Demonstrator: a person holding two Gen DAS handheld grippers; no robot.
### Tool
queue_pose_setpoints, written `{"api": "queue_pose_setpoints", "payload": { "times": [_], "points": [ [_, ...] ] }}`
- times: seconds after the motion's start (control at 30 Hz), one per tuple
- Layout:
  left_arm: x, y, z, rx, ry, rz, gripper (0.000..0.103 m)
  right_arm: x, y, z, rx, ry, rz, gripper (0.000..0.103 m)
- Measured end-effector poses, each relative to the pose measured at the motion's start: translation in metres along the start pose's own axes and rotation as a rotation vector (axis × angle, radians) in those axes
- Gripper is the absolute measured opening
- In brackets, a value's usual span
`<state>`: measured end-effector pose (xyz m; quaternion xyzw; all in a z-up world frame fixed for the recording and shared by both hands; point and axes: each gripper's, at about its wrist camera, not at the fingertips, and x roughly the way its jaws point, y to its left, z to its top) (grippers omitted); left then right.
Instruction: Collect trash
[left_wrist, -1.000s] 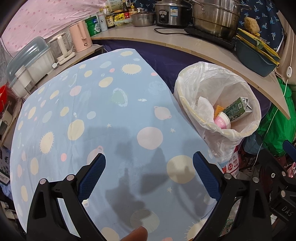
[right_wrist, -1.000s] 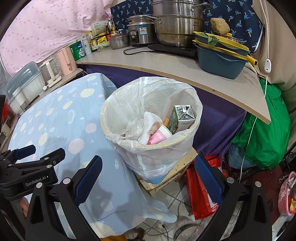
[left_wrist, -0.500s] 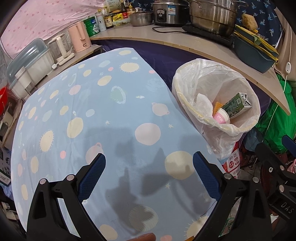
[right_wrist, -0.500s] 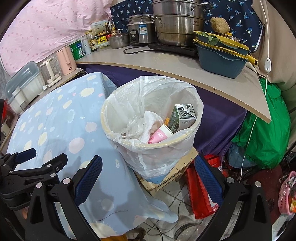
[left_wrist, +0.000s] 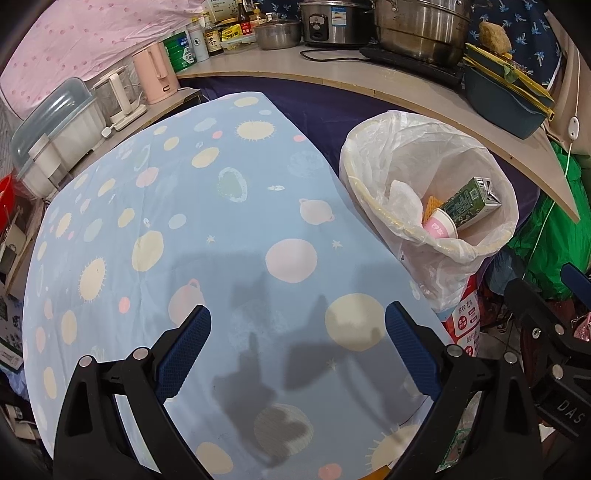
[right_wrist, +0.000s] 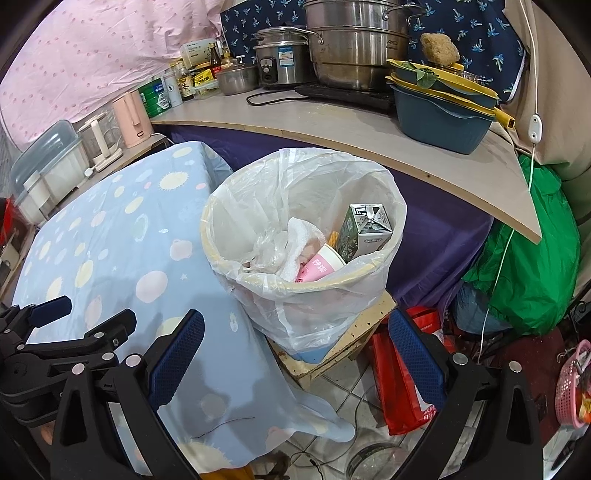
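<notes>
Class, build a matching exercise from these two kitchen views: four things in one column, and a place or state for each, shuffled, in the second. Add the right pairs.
Things
1. green carton
2. pink kettle
3. blue basin
4. left gripper

Places or states
A. on the counter's right end, under yellow trays
B. open, over the patterned tablecloth
C. inside the lined trash bin, beside a pink cup
D. on the low side shelf beyond the table

Pairs: 1-C, 2-D, 3-A, 4-B
</notes>
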<state>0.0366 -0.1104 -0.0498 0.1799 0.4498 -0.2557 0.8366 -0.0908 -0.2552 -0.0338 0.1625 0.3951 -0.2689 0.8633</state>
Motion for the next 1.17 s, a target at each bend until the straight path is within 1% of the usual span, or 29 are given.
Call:
{"api": "queue_pose_setpoints", "payload": {
  "times": [1.0, 1.17],
  "points": [
    [-0.0008, 0.0061, -0.0039, -0.013, 0.002, 0.003, 0.091, 0.0013, 0.0043, -0.0007, -0.004, 0.002, -0.003, 0.096],
    [0.0008, 0.0044, -0.0042, -0.003, 0.014, -0.006, 0.091, 0.0013, 0.0058, -0.0012, -0.006, 0.002, -0.003, 0.096]
  ]
}}
